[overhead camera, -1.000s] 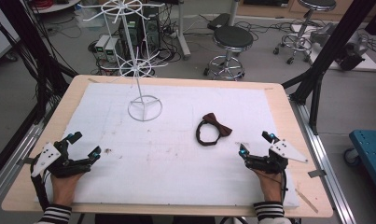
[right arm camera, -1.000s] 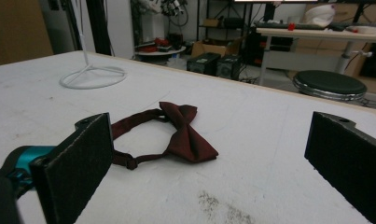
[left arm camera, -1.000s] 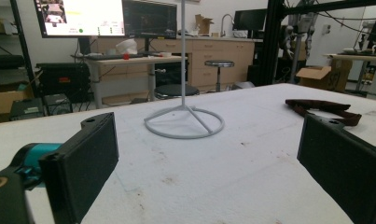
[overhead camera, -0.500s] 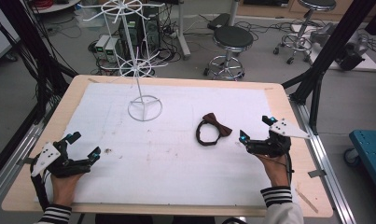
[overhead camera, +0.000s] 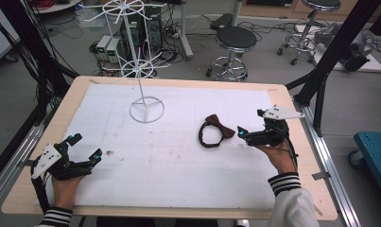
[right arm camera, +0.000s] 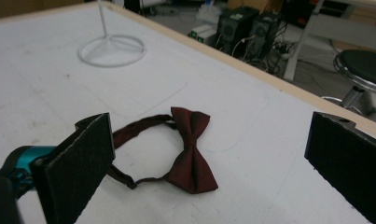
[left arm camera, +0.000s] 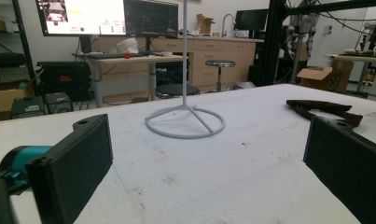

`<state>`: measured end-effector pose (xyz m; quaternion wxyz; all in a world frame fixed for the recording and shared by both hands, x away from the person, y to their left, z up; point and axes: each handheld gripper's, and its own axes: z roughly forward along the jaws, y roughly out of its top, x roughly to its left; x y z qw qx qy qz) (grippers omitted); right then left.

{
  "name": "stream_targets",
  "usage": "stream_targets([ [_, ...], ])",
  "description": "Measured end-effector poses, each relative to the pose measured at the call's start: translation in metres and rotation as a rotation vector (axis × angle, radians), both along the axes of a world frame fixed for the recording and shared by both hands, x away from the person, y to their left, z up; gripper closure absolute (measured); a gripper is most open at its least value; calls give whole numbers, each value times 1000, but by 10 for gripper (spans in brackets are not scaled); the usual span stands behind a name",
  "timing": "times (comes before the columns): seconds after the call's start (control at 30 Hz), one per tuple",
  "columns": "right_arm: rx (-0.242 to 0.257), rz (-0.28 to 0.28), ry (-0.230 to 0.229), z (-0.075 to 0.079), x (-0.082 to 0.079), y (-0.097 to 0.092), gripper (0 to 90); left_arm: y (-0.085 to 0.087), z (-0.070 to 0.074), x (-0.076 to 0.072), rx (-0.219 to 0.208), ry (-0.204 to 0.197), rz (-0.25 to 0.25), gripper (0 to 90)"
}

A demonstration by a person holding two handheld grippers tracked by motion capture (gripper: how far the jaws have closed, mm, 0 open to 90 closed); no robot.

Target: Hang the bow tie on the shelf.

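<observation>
The right tongs (overhead camera: 252, 132) stand wide open, holding nothing, in the right middle of the high view. Compared with one second ago they have moved from the lower right corner up and inward, so now they are just beside the bow tie (overhead camera: 215, 130), not yet touching it. In the right gripper view the dark red bow tie (right arm camera: 188, 151) lies flat between the two black jaws, a little ahead of them, with its strap making a loop to the left. I judge this as the approach for picking it up; the next step would be to go lower and close on the knot or the strap.

The left tongs (overhead camera: 84, 148) are also wide open and empty, and they have stayed at the lower left of the frame. The white wire stand (overhead camera: 145, 109) is on the counter (overhead camera: 178, 156) in the upper left, well apart from the bow tie; probably the tie will go there.
</observation>
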<state>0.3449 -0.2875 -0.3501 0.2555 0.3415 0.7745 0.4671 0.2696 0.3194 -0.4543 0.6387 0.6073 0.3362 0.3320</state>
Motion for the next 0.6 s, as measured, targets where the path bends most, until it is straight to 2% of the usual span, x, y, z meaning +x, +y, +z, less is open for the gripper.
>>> stream_targets([
  [0.13, -69, 22, 29, 2, 11, 5, 8, 0, 0, 0, 0, 0, 1, 17],
  [0.3, -98, 34, 71, 4, 24, 8, 8, 0, 0, 0, 2, -1, 2, 17],
  [0.4, -122, 49, 119, 4, 33, 12, 8, 0, 0, 0, 5, -1, 0, 17],
  [0.6, -195, 71, 181, -1, 47, 24, 8, 0, 0, 0, 8, -2, 2, 17],
])
